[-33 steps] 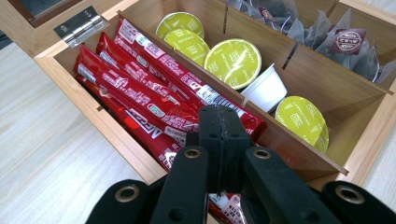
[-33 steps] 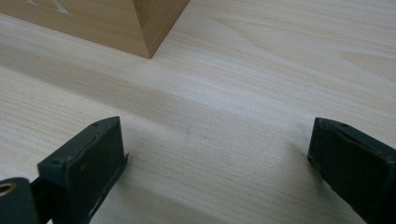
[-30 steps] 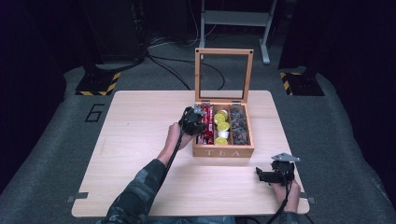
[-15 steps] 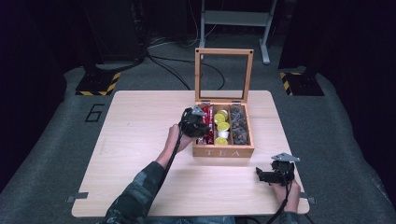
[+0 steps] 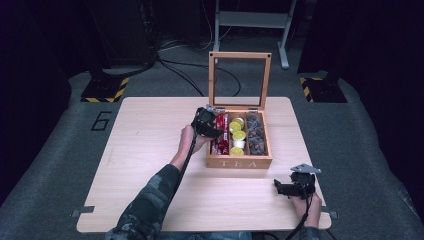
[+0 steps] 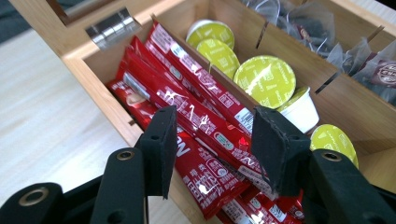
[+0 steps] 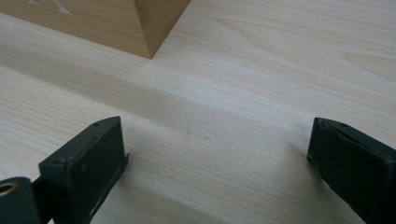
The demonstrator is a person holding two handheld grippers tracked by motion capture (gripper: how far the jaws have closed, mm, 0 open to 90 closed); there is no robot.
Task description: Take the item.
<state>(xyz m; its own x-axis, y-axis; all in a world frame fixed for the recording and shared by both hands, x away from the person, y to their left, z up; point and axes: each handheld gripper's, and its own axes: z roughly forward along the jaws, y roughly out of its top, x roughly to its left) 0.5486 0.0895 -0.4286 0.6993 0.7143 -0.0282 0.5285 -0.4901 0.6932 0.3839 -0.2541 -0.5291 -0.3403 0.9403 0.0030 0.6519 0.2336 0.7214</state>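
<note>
1. Lying packed in the left compartment of the wooden tea box [image 5: 239, 162]: red stick sachets [image 6: 196, 121], stacked lengthwise and slanting along the compartment's outer wall. The top ones run diagonally between the jaws in the left gripper view.
2. Left gripper [image 6: 212, 149]: poised just above the sachets at the box's left side, jaws parted and having just been opening. Sachets show in the gap between the pads, but neither pad presses on them; nothing is gripped. In the high view the left gripper [image 5: 209, 122] sits over the box's left compartment.
3. Step in hand, as judged: either a sachet freshly let go into the compartment or an approach to pick one; the pictures do not settle which. The released jaws over a full stack favour a deposit.
4. Next move, as judged: if placing, a lift clear without dragging the top sachet; if picking, a descent so the pads straddle one sachet only, since the foil packs overlap and could come up in pairs.
5. Neighbouring stock: green-lidded capsules [image 6: 264, 79] in the middle compartment; mesh tea bags [image 6: 327, 32] in the far one. Glass-paned lid [image 5: 239, 80] stands upright.
6. Right gripper [image 7: 215, 163]: idle, jaws wide apart and empty, over bare table [image 7: 233, 93] near the box's front corner.
</note>
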